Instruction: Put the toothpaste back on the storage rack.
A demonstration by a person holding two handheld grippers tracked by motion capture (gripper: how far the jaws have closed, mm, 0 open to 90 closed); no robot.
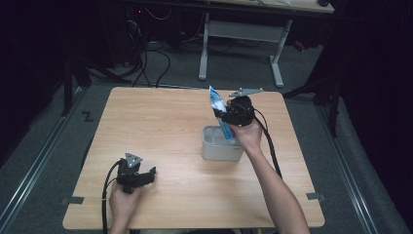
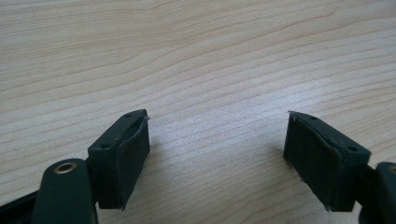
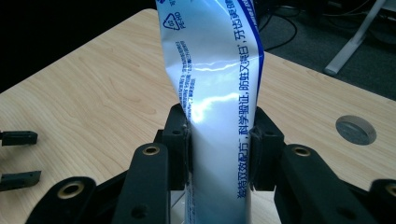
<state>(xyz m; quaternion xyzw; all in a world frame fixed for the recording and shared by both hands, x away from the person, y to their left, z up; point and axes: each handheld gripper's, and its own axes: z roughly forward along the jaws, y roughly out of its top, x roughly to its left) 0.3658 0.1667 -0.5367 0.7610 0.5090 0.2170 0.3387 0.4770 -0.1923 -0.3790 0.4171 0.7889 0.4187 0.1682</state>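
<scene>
We see a light wooden table (image 1: 160,122) from above, and a person works at it with one gripper in each hand. The right gripper (image 1: 228,116) is at the far right part of the table, and its jaws are closed on a toothpaste tube (image 1: 220,113), white and blue with blue printed text. In the high view the tube stands tilted, with its flat crimped end pointing up and to the far left, and its lower end goes down into a small grey box (image 1: 221,144) that stands on the table right of the middle. The right hand (image 1: 248,135) is just above the right side of this box.

In the right gripper view, the right gripper (image 3: 219,147) presses the tube (image 3: 219,84) from both sides, so the pads touch the shiny surface and the tube rises straight between the jaws. A round grey cap (image 3: 356,129) is set in the table top at the right in this view.

The left gripper (image 1: 139,175) rests at the near left part of the table, well apart from the box and the tube, and the left hand (image 1: 122,202) holds it from behind. In the left gripper view, the left gripper (image 2: 217,140) has its jaws wide apart, with bare wood between them.
</scene>
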